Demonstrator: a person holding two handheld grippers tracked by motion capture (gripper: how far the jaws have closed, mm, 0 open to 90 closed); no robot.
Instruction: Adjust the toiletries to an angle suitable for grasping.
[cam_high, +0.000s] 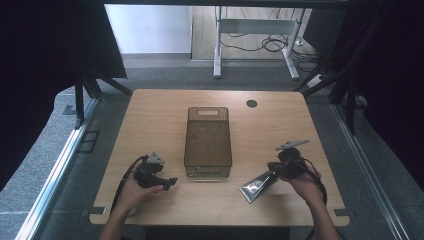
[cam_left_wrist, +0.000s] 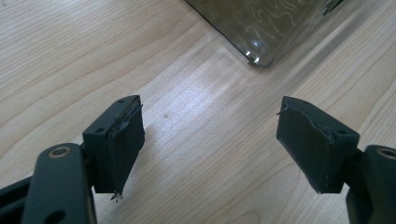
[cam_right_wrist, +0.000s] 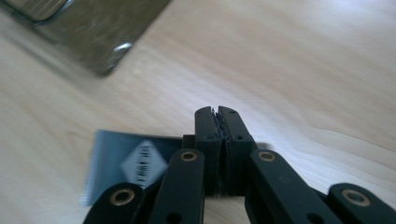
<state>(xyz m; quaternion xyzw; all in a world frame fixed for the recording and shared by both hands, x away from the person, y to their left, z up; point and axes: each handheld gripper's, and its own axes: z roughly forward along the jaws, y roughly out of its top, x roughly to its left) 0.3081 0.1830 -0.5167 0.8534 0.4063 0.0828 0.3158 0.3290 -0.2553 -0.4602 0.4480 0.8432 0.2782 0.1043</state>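
The right gripper pinches a flat silver packet over the wooden table. A see-through box sits farther back.

**One camera overhead, two riding low**

The high view looks forward and down over the whole table from the person's side. Each claw view sits close above the wood, facing along its own jaws. All three share the smoky bin's near corners.

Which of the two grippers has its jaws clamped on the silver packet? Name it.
The right gripper: its jaws are shut on the silver packet, lifting it. The left gripper sits open with nothing between its jaws, beside the tinted bin.
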